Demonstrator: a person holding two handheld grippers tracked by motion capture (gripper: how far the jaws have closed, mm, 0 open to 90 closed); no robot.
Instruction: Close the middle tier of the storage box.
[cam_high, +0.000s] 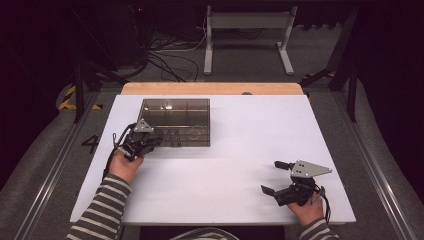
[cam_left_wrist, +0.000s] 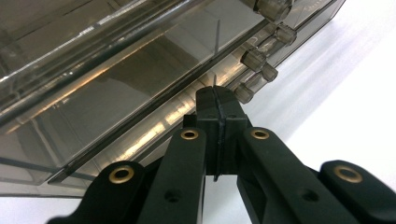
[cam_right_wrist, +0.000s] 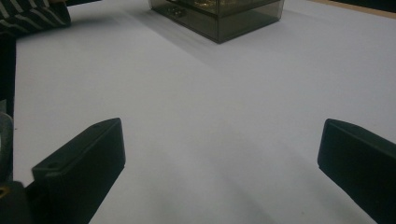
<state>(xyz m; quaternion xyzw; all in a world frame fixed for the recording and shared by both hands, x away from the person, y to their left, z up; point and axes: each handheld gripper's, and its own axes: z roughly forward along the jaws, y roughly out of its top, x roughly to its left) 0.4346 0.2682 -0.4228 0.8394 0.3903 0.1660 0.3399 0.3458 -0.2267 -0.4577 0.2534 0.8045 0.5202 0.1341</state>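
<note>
Here left claw (cam_high: 156, 141) pinched at box (cam_high: 175, 120) edge; right claw (cam_high: 274, 176) agape.

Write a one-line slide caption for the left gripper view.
Left gripper, jaws shut, tips against the smoky clear plastic box.

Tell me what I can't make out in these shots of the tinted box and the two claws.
- Box contents: high view, dark tinted lid and small size hide them.
- Left claw jaws are pressed together at the box's front edge; whether they pinch anything, too thin to tell.
- Box's far side: right gripper view, cut off by the top edge.
</note>
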